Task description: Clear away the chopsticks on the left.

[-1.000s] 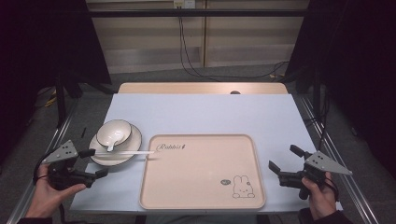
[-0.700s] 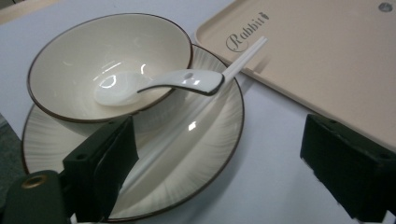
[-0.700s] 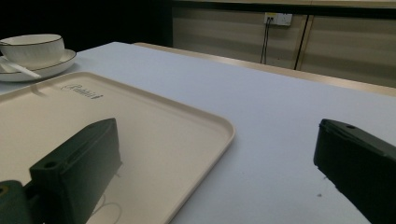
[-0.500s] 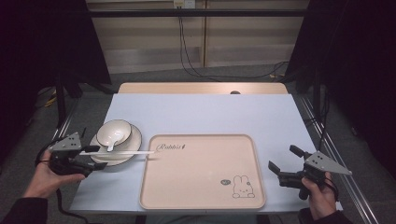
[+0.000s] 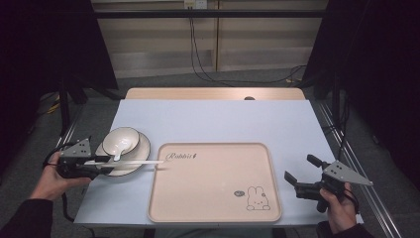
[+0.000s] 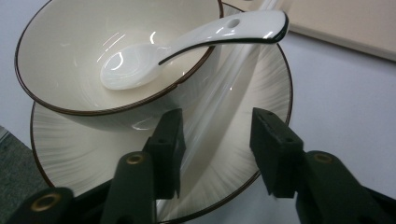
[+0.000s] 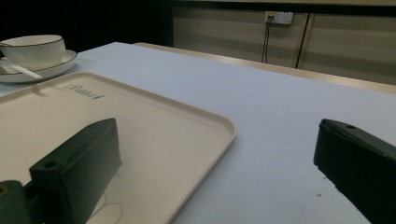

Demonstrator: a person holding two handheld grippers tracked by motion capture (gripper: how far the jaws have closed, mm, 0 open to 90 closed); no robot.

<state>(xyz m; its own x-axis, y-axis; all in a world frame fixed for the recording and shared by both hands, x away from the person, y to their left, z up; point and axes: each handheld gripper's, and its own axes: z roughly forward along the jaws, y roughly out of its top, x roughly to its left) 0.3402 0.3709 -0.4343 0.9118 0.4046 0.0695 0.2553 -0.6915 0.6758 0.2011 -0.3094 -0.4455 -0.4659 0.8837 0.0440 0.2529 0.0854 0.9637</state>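
- My left gripper (image 6: 217,140), at the bottom of its own view, has its jaws part way apart and just been closing; a white chopstick (image 6: 219,107) lies between them, though I cannot tell whether the pads press it.
- Beneath it sits the ribbed saucer (image 6: 261,84); the bowl (image 6: 70,46) stands on that at upper left, a ceramic spoon (image 6: 187,42) resting in it.
- At lower right of the high view, my right gripper (image 5: 302,171) hangs with jaws wide apart beside the beige rabbit tray (image 5: 213,188).
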